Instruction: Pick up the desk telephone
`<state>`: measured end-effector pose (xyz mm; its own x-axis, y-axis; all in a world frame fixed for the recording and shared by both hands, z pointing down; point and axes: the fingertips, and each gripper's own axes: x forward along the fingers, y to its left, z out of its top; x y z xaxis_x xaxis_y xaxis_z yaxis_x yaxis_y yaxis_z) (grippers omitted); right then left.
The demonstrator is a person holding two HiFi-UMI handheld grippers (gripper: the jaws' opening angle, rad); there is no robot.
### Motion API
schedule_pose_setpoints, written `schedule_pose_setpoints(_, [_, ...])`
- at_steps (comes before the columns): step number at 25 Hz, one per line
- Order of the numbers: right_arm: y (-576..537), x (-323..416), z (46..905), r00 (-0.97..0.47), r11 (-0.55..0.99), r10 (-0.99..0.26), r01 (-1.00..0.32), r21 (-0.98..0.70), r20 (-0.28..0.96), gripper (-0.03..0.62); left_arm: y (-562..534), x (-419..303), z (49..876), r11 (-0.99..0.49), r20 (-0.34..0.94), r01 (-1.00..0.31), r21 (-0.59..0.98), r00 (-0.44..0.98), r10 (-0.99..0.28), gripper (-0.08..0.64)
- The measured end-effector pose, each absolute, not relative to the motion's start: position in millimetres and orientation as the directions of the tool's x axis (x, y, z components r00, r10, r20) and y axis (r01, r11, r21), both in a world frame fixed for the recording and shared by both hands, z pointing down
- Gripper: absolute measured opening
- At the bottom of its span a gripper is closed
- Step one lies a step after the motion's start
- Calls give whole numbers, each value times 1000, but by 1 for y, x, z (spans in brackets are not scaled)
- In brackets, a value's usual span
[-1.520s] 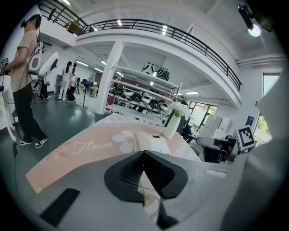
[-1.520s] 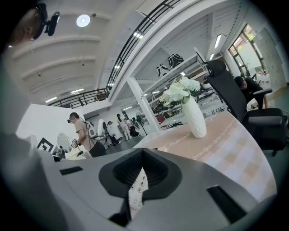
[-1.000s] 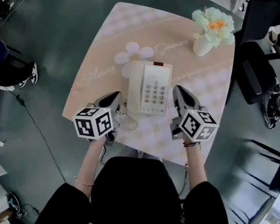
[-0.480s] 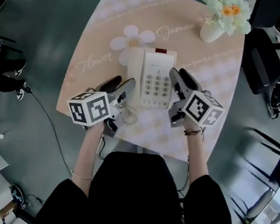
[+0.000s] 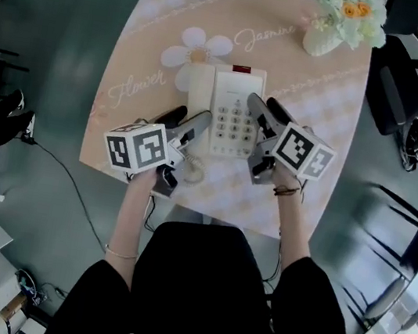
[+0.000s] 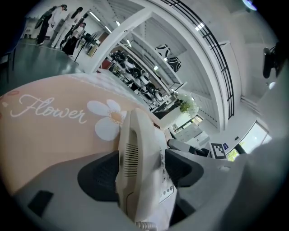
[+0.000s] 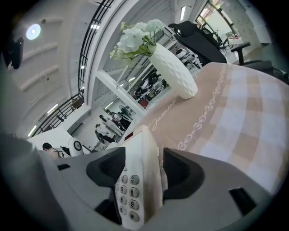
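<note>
A cream desk telephone (image 5: pixel 230 110) with a keypad and a handset (image 5: pixel 197 97) on its left side lies on the pink table (image 5: pixel 149 49). My left gripper (image 5: pixel 191 116) is open; its jaws have just been opening and now stand on either side of the handset (image 6: pixel 135 153). The right gripper (image 5: pixel 267 107) is open too. Its jaws have just been opening and straddle the phone's right edge (image 7: pixel 137 180) beside the keypad. In neither gripper view do the pads clearly press on the phone. The phone rests flat on the table.
A white vase of flowers (image 5: pixel 341 18) stands at the table's far right corner, also in the right gripper view (image 7: pixel 174 74). The phone's coiled cord (image 5: pixel 191 171) lies near the front edge. A dark office chair (image 5: pixel 399 99) stands right of the table.
Both grippers were shut beside the phone's near end; they have since opened and moved forward and down, so that each now has a side of the phone between its jaws.
</note>
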<state>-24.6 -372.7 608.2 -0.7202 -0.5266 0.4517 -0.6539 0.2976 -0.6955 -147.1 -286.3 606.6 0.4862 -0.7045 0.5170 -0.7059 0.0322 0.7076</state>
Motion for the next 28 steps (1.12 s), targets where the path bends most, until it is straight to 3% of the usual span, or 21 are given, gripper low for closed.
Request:
schedule_pose_setpoints(17, [-367, -38, 626, -752, 278, -432, -637, -719, 499, 216, -293, -134, 615, -9, 531, -691, 723, 565, -632, 307])
schedule_pose_setpoints(28, [-366, -38, 627, -737, 288, -454, -653, -701, 500, 216, -292, -138, 617, 8, 508, -690, 724, 525, -683, 307])
